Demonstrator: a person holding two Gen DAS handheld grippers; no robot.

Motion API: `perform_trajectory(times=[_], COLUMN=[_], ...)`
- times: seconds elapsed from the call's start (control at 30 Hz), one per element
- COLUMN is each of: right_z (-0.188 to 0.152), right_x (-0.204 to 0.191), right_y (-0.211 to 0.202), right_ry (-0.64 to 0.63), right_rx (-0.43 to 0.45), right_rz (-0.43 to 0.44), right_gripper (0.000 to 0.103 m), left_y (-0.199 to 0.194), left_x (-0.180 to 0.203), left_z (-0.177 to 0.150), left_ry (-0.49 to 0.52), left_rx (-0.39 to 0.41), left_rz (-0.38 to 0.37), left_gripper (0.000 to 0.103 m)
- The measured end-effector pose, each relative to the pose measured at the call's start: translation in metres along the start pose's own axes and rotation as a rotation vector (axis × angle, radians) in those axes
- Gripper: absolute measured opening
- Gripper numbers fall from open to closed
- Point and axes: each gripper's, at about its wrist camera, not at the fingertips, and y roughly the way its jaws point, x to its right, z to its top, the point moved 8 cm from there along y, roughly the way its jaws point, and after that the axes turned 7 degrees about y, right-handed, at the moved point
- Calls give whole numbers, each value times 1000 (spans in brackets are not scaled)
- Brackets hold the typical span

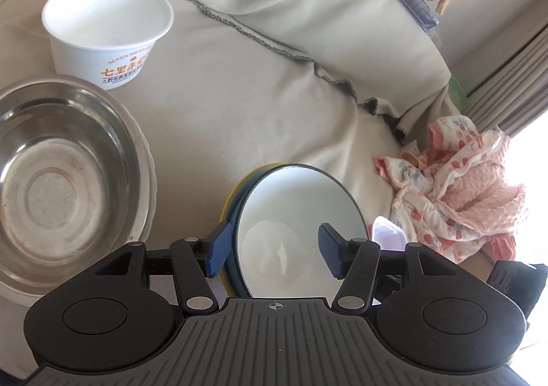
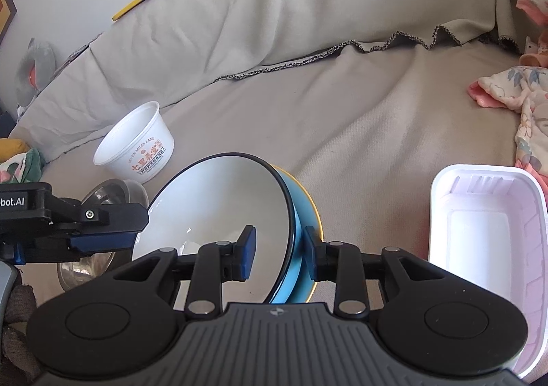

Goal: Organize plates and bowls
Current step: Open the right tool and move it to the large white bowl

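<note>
A blue bowl (image 2: pixel 219 201) with a white inside stands tilted on its edge on the sofa, nested in a yellow bowl (image 2: pixel 316 214). My right gripper (image 2: pixel 279 254) is shut on the rims of both, one pad inside the blue bowl and the other against the yellow one. My left gripper (image 1: pixel 274 250) is open. Its pads straddle the far side of the blue bowl (image 1: pixel 298 214) without pressing on it, and it also shows from the side as the left gripper (image 2: pixel 137 228). A steel bowl (image 1: pixel 61 180) rests on a white plate (image 1: pixel 149 201) at the left.
A white paper bowl (image 1: pixel 106 29) with orange print stands behind the steel bowl. A white plastic tray (image 2: pixel 486 238) lies to the right of the held bowls. Pink baby clothes (image 1: pixel 455 194) are heaped at the right. The sofa backrest (image 2: pixel 274 9) rises behind.
</note>
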Motion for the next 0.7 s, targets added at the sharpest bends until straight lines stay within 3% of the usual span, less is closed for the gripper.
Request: perform_trajectory(times=[0.07, 0.17, 0.27, 0.37, 0.57, 0.63, 0.7], right_z=[0, 2, 9, 26, 71, 83, 93], right_x=[-1, -1, -1, -5, -55, -80, -105], right_y=[0, -1, -10, -21, -25, -15, 2], right_ry=[-2, -10, -30, -75, -171, -199, -216], right_rx=[-1, -22, -31, -13, 8, -8, -35], right_rz=[0, -9, -16, -78, -150, -148, -138], right_gripper=[31, 31, 32, 40, 41, 42, 43], left_y=[3, 3, -14, -42, -83, -89, -90], left_x=[6, 11, 5, -8, -48, -86, -128], left_z=[1, 6, 23, 55, 142, 163, 168], left_ry=[43, 109, 59, 28, 161, 135, 60], left_rx=[-16, -48, -24, 50, 260, 309, 307], left_rz=[9, 3, -109, -126, 95, 239, 307], left_gripper=[69, 69, 64, 64, 64, 63, 63])
